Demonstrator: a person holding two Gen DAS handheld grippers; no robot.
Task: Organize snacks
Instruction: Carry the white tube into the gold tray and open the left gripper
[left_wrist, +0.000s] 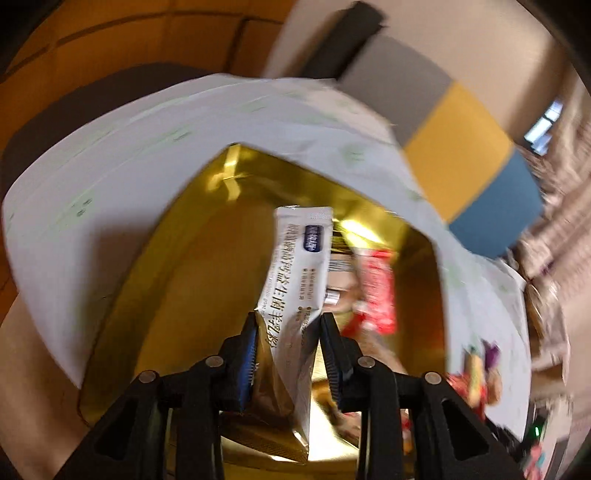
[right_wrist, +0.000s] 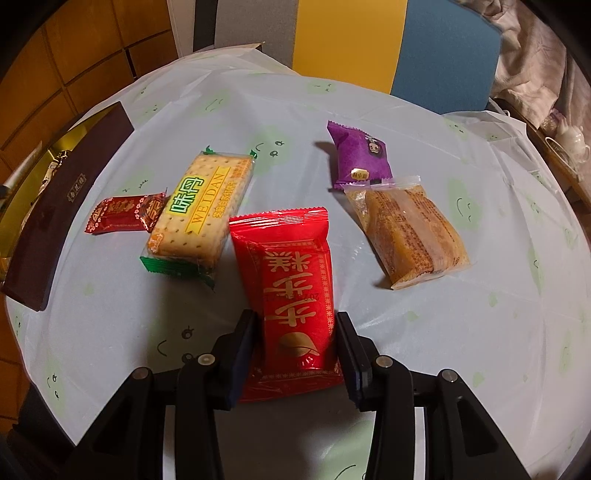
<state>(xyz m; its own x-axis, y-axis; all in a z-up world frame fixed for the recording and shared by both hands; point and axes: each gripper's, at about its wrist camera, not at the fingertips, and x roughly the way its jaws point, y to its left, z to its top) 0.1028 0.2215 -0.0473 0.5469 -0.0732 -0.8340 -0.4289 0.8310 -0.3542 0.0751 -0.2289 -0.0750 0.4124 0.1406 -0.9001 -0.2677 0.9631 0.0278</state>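
My left gripper (left_wrist: 288, 317) is shut on a long white sachet (left_wrist: 299, 273) with dark print and holds it over the open gold-lined box (left_wrist: 177, 258). A red packet (left_wrist: 376, 288) lies inside the box. My right gripper (right_wrist: 295, 317) has its jaws around a red snack packet (right_wrist: 295, 280) with gold characters that lies on the table; the pads look close to its sides. On the table lie a WEIDAN cracker pack (right_wrist: 199, 214), a small dark red candy packet (right_wrist: 122, 216), a purple packet (right_wrist: 358, 155) and a clear-wrapped brown cake (right_wrist: 406, 229).
The dark brown wall of the box (right_wrist: 55, 206) stands at the table's left edge. A white tablecloth with green print (right_wrist: 480, 314) covers the table. A grey, yellow and blue panel (right_wrist: 369, 37) stands behind it. Loose snacks (left_wrist: 480, 373) show at the right in the left wrist view.
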